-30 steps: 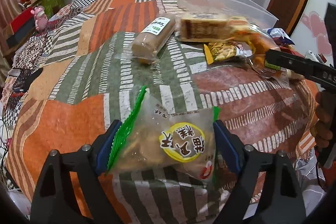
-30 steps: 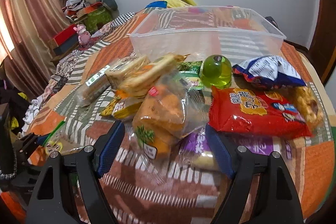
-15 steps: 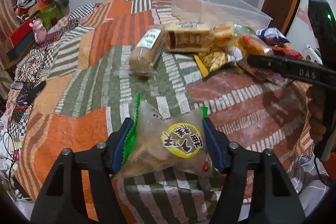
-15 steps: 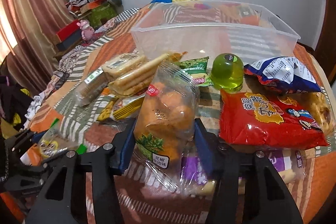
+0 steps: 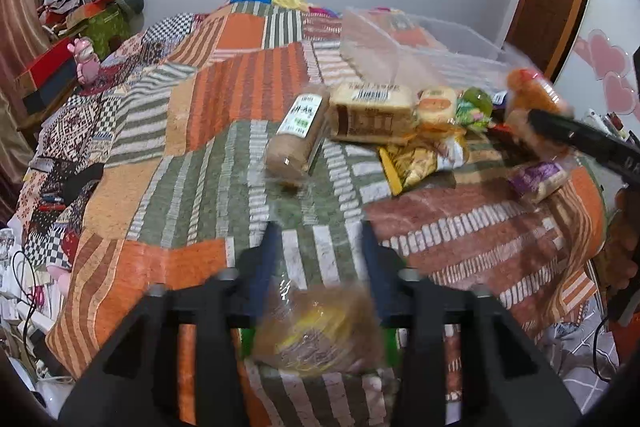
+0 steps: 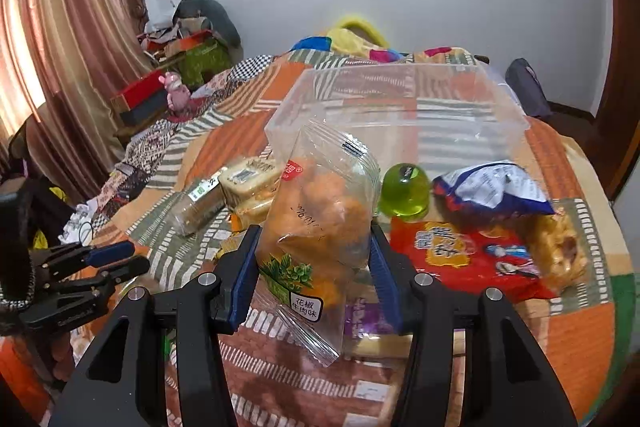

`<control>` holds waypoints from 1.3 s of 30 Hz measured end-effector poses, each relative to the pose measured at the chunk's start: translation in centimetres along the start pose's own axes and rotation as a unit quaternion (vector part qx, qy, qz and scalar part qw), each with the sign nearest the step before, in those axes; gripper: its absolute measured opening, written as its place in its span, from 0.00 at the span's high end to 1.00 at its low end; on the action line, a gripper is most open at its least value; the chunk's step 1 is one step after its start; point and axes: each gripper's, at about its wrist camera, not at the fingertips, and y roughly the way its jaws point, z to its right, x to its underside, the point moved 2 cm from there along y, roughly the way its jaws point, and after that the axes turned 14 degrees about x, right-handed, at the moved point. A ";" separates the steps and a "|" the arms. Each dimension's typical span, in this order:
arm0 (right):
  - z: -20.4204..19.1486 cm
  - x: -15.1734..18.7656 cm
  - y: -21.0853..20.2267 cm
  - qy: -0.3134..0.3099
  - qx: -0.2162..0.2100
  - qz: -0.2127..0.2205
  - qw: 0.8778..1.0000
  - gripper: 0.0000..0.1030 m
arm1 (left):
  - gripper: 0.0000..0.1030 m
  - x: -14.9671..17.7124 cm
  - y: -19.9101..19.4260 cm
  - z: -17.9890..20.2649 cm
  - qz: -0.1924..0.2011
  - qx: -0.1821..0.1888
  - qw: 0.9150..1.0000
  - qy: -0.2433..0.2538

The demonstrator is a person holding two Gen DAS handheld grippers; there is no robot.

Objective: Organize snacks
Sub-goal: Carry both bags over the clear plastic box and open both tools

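A: What's showing on the left gripper (image 5: 316, 247)?
B: Black angular arms are carrying blue pads, silver screws at the joints.
A: And the right gripper (image 6: 314, 259)?
B: Same build; screws are glinting at ten and two o'clock.

My left wrist camera looking down along my claw (image 5: 316, 259) toward the clear bin (image 5: 420, 39), my right camera nearer the bin (image 6: 400, 99), both sharing the bed's snack pile.
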 end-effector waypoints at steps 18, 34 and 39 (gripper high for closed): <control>0.9 0.8 -0.8 0.025 0.003 0.001 1.000 0.53 | 0.00 1.9 -2.2 0.5 0.014 -0.005 1.000 -0.005; 2.0 1.1 -0.7 0.032 0.009 -0.002 0.999 0.53 | 0.28 3.0 3.1 -0.1 -0.040 -0.004 0.999 -0.010; 2.7 -0.1 -0.8 0.024 0.017 0.011 1.000 0.53 | 0.45 -0.3 2.2 0.9 -0.012 0.009 1.000 -0.005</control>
